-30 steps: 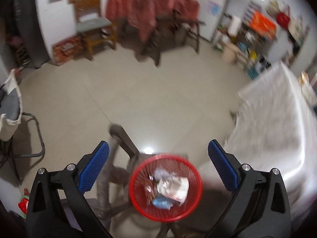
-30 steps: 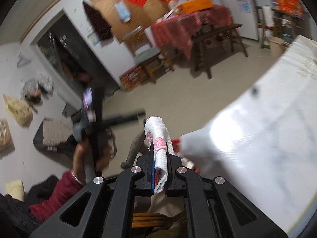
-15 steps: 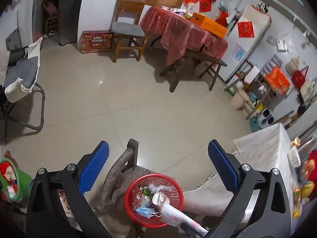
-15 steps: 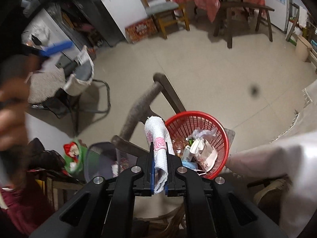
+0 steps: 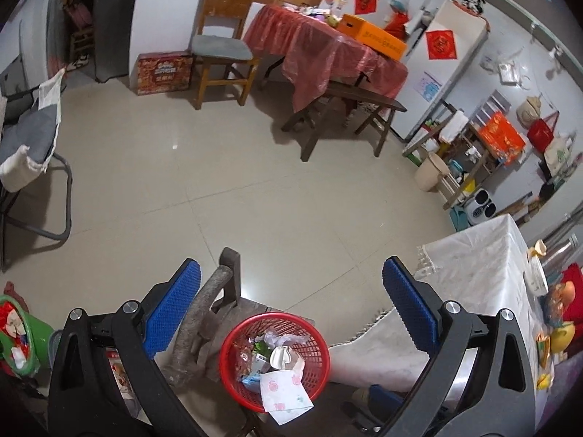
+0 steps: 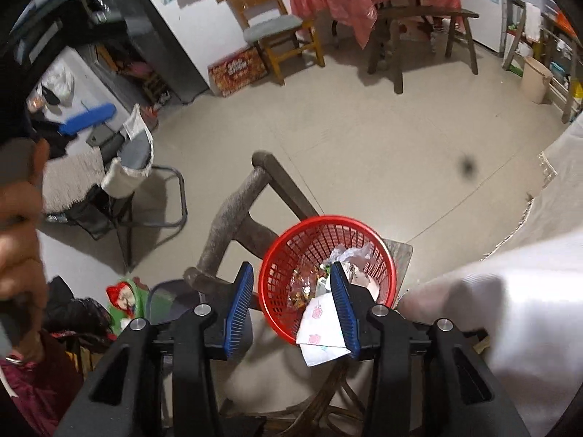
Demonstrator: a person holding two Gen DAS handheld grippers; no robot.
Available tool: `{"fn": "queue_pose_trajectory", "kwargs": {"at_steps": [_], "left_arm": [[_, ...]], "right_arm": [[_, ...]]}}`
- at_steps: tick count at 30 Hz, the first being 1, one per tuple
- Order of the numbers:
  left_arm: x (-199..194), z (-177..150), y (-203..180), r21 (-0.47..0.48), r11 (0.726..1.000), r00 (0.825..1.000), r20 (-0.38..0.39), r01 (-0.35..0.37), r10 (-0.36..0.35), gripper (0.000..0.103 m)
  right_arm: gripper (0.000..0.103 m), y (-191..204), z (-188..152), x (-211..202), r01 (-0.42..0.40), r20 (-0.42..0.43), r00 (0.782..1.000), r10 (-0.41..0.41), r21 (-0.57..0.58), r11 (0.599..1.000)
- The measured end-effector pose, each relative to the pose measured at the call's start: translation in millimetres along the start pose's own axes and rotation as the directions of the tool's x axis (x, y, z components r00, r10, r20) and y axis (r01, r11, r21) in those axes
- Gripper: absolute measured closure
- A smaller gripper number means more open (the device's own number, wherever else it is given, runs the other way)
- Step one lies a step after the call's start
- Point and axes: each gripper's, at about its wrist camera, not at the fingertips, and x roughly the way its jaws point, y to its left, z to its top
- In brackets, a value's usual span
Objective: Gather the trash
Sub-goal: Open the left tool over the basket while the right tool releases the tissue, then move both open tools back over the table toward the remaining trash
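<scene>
Red plastic mesh basket [image 6: 328, 273] sits on the seat of an old wooden chair [image 6: 237, 215], right next to the white-clothed table [image 6: 510, 291]. It already holds wrappers, a crumpled bag and a small carton.

Right gripper [image 6: 291, 306] is above the basket's near rim. Jaws have just been opening and now stand partly spread. The white tissue with pink flower print [image 6: 320, 331] is no longer pinched. It's unfolded and draped across the near rim, part inside, part hanging outside, one edge lying against the inner face of the right-side pad. Can't tell if it's clinging there or just passing.

Left gripper [image 5: 291, 313] is spread wide, nothing between the pads, hovering over the same basket. From that view the tissue [image 5: 284, 393] clearly overhangs the rim toward the camera.

Handling, my read:
- Tissue is near weightless, limp, no stiffness. Drifts with any air and snags on textured pads.
- May slide off outside the basket.
- If re-grabbing, pinch the overhanging corner or bunch the middle, then release low inside the rim.
- Basket is light and flexible, so a knock on the rim could shift it on the seat.
</scene>
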Motion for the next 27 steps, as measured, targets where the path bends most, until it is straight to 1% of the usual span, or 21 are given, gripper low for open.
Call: {"fn": "queue_pose_trajectory", "kwargs": {"at_steps": [2, 4, 6, 8, 11, 12, 14, 15, 19, 21, 22, 23, 24, 26, 27], "left_arm": [[-2.7, -3.6, -9.3, 0.024, 1.0, 1.0, 0.003, 0.012, -0.012, 0.007], [-8.4, -7.7, -21.1, 0.054, 0.998, 0.999, 0.009, 0.03, -0.03, 0.007], [-15.0, -11.9, -33.7, 0.087, 0.995, 0.999, 0.021, 0.045, -0.047, 0.007], [-22.7, -17.7, -46.5, 0.119, 0.991, 0.997, 0.032, 0.059, -0.064, 0.007], [-33.9, -30.5, -70.7, 0.178, 0.979, 0.994, 0.036, 0.094, -0.102, 0.007], [-36.1, -35.9, -77.8, 0.196, 0.975, 0.993, 0.034, 0.105, -0.114, 0.007], [-43.8, -52.5, -99.1, 0.255, 0.957, 0.989, 0.022, 0.138, -0.149, 0.007], [-45.8, -59.2, -106.3, 0.275, 0.95, 0.987, 0.016, 0.15, -0.16, 0.007], [-54.6, -100.5, -148.9, 0.384, 0.899, 0.976, -0.04, 0.212, -0.214, 0.007], [-59.8, -118.6, -170.1, 0.43, 0.869, 0.969, -0.064, 0.244, -0.241, 0.007], [-64.3, -128.9, -182.7, 0.46, 0.849, 0.965, -0.072, 0.258, -0.254, 0.007], [-67.7, -137.9, -192.9, 0.486, 0.834, 0.963, -0.073, 0.263, -0.261, 0.007], [-71.5, -146.1, -202.4, 0.51, 0.819, 0.961, -0.071, 0.264, -0.266, 0.007], [-79.4, -165.1, -223.7, 0.564, 0.784, 0.96, -0.063, 0.26, -0.273, 0.007], [-81.8, -172.1, -232.2, 0.585, 0.769, 0.959, -0.062, 0.258, -0.275, 0.007]], "right_arm": [[0.06, -1.3, -1.8, -13.9, 0.001, 0.026, 1.0, -0.001, 0.002, 1.0], [0.06, -0.5, -4.2, -33.0, 0.026, 0.073, 0.997, -0.025, -0.002, 1.0], [0.059, -2.7, -7.6, -56.1, 0.051, 0.125, 0.991, -0.05, -0.005, 0.999], [0.058, -9.3, -12.1, -79.1, 0.059, 0.173, 0.983, -0.06, 0.013, 0.998], [0.058, -26.3, -21.9, -120.0, 0.068, 0.25, 0.965, -0.082, 0.063, 0.996], [0.057, -33.0, -26.9, -134.8, 0.076, 0.278, 0.956, -0.096, 0.081, 0.994], [0.055, -45.1, -36.3, -158.9, 0.092, 0.322, 0.939, -0.124, 0.111, 0.989], [0.053, -53.3, -43.7, -175.1, 0.104, 0.35, 0.925, -0.145, 0.132, 0.986], [0.051, -82.7, -73.1, -221.4, 0.134, 0.417, 0.883, -0.214, 0.213, 0.968], [0.049, -96.7, -87.9, -240.1, 0.139, 0.44, 0.865, -0.239, 0.248, 0.959], [0.049, -105.5, -97.9, -252.9, 0.145, 0.457, 0.851, -0.26, 0.27, 0.952], [0.047, -112.2, -105.8, -260.8, 0.151, 0.467, 0.84, -0.275, 0.286, 0.946], [0.046, -121.4, -116.4, -272.9, 0.158, 0.483, 0.824, -0.297, 0.308, 0.938], [0.044, -135.6, -132.4, -288.4, 0.162, 0.501, 0.802, -0.324, 0.34, 0.926], [0.043, -146.1, -143.9, -299.6, 0.161, 0.513, 0.787, -0.342, 0.364, 0.917]]}}
